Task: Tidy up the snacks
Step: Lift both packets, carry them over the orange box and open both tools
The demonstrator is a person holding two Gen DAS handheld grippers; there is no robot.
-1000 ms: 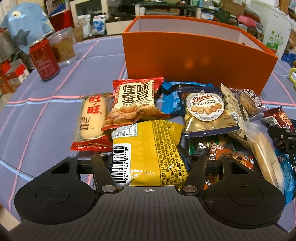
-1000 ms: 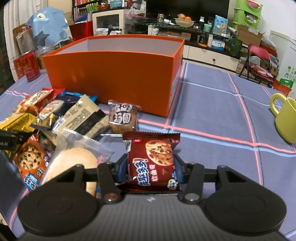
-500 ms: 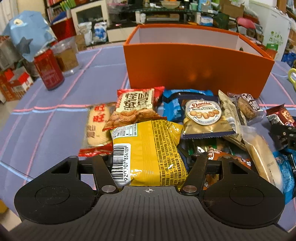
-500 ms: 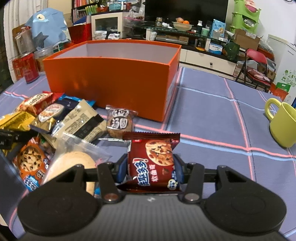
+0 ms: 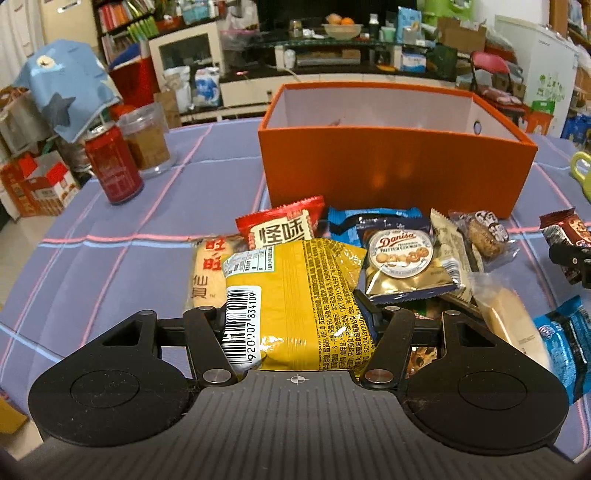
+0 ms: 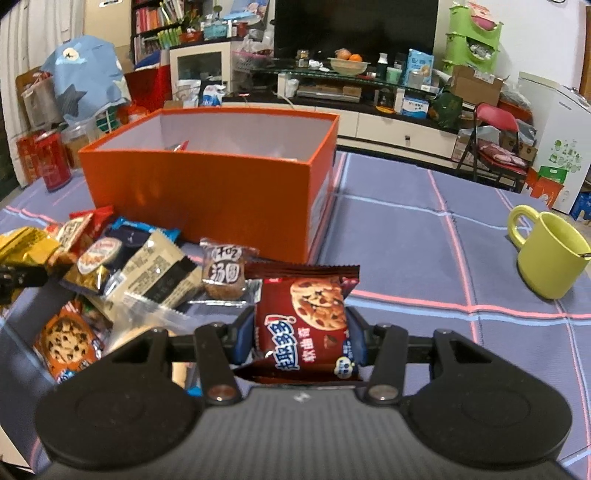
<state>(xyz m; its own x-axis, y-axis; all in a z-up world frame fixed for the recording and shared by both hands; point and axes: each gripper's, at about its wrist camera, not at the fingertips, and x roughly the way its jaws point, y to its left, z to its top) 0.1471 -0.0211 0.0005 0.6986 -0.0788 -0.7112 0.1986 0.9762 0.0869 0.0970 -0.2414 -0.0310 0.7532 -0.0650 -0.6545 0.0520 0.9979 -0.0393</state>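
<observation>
Left gripper (image 5: 297,325) clamped on a yellow snack bag (image 5: 295,295), right gripper (image 6: 300,338) clamped on a red cookie packet (image 6: 308,321), orange box (image 6: 207,195) ahead of both, snack pile (image 5: 402,258) between box and grippers, green mug (image 6: 546,254) off to the right

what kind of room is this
Most likely a lived-in home living room: a dark TV above a low media cabinet, a bookshelf behind, and a cloth-covered table strewn with snacks beside an orange box.
</observation>
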